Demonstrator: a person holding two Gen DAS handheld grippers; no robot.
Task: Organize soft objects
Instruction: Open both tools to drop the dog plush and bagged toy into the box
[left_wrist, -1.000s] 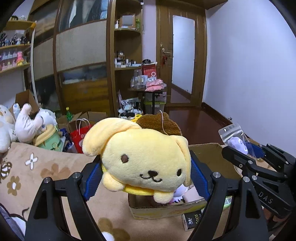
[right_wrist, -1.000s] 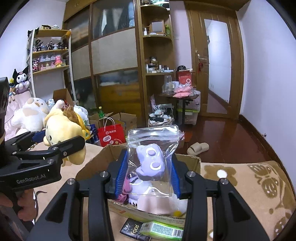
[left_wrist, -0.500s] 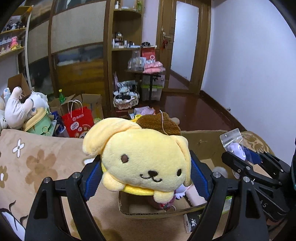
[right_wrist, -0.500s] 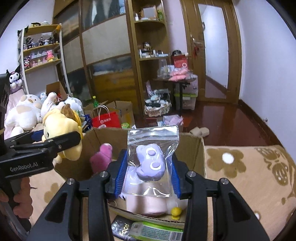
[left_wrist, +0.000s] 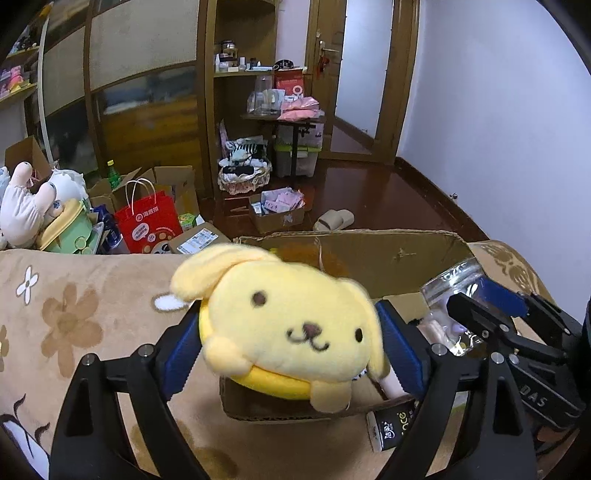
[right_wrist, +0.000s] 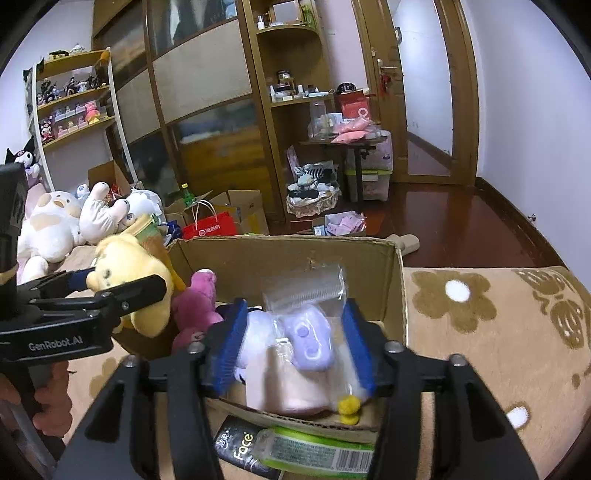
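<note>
Right wrist view showed the right tool (right_wrist: 291, 341) spread wider than the bagged purple toy (right_wrist: 306, 336), which sat loose between the fingers over the cardboard box (right_wrist: 295, 254); half a second earlier it had been pinched upright. Judged step: depositing. Left tool (left_wrist: 291, 347) pinched the yellow plush dog (left_wrist: 291, 328) above the box's near left corner, lower than before. Next move calls for retracting right, then releasing left inside.

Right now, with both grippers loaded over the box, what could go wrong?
The right gripper looks wider than the clear bag with the purple toy, so it may already be slipping.

The yellow dog plush in the left gripper hangs over the cardboard box edge and could drop outside it.

The two grippers are close and might collide.
</note>
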